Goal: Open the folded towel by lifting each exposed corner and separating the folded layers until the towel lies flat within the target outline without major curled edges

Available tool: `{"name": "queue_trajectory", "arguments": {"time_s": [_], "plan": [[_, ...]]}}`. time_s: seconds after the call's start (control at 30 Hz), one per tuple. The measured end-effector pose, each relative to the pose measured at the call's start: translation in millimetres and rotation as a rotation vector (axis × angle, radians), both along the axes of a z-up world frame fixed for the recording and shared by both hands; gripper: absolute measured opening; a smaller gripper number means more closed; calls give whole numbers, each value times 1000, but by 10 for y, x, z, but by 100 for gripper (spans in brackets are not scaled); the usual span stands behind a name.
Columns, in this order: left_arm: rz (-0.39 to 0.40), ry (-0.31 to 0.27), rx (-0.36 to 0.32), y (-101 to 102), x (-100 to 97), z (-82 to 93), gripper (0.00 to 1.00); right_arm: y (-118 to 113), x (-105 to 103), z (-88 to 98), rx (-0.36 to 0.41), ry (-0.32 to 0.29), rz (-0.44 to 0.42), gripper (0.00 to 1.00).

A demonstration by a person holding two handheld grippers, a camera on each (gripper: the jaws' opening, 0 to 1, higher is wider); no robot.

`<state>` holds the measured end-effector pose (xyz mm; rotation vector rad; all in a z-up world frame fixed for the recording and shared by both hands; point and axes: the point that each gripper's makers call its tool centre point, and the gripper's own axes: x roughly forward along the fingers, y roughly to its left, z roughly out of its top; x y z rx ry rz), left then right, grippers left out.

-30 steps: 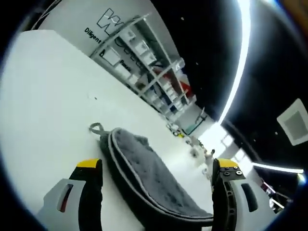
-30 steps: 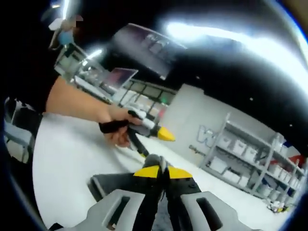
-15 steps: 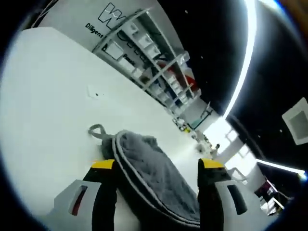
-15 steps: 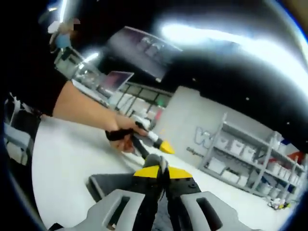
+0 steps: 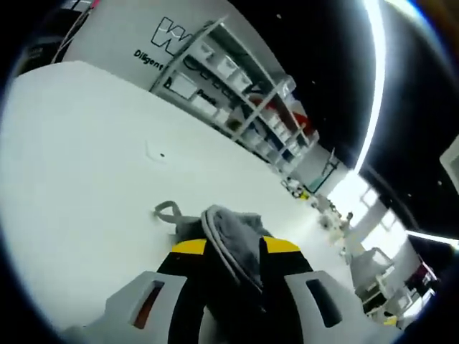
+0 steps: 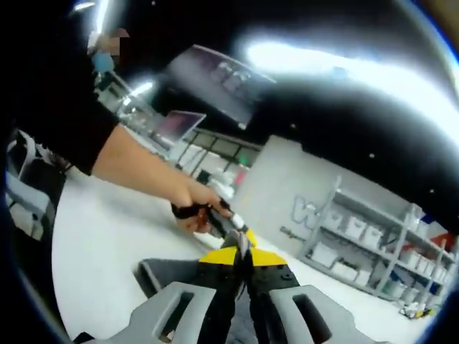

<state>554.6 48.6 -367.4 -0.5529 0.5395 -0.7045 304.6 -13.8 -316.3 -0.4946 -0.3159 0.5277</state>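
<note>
Standing here watching, and it looks a bit dicey. Starting on the left: the left gripper (image 5: 231,252) has its yellow-tipped jaws pinched in on a bunched fold of the grey towel (image 5: 231,231), which sits on the white table (image 5: 86,143). A little hanging loop (image 5: 167,211) pokes out of the towel just beside the jaws, lying loose on the tabletop. From this angle it looks like the jaws have several layers at once, piped edge included, not a single corner.

Over on the right, the right gripper (image 6: 242,259) has its jaws pressed together on the towel (image 6: 172,271) too, a thin bit of cloth sticking up between the tips. The person's hand (image 6: 195,208) with the other gripper is right behind it, so both grips are close together.

My worry: if both pull apart now, the stacked layers come up as one lump and the towel just drags or curls rather than opening. A thick pinch might slip out too. Can't spot the target outline from here.
</note>
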Motion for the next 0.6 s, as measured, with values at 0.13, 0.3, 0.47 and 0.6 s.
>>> {"name": "queue_trajectory", "arguments": {"time_s": [0.13,0.3,0.47,0.6], "plan": [[30,8,2,36,106,7,25,-26,-1,-10,11,0,0,0],[22,21,49,33,128,-56,5,-45,6,-28,22,7,3,0],[24,36,16,5,127,6,5,-49,4,-38,25,4,6,0],[30,35,36,17,148,-4,4,-72,21,-52,41,13,6,0]]}}
